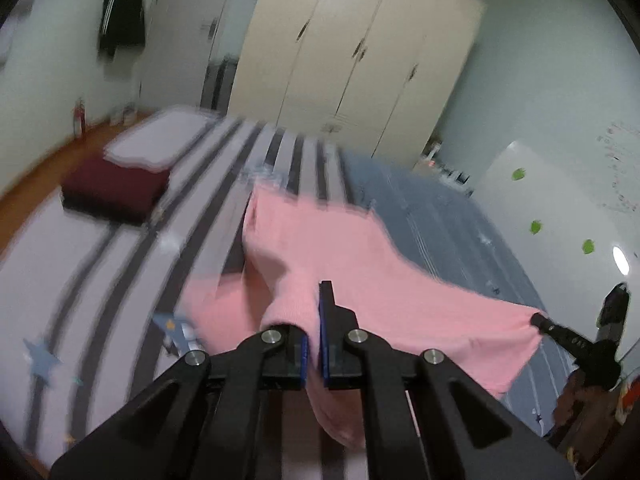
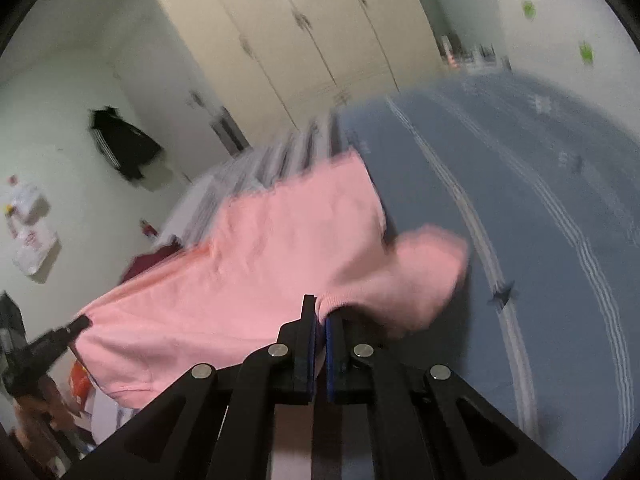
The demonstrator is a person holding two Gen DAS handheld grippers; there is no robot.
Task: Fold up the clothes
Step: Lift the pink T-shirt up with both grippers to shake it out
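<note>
Both tilted downward over the bed (image 1: 100, 264). Left gripper (image 1: 314, 320) clamped on pink top (image 1: 344, 248); right gripper (image 2: 320, 320) clamped on its other corner. Stretched between them, partly lifted, far edge draped on bedding, blurred.

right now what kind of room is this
Most likely a bedroom: a bed with striped bedding, a tall cream wardrobe against the wall, and a dark jacket hanging up. A pink top is held up over the bed.
</note>
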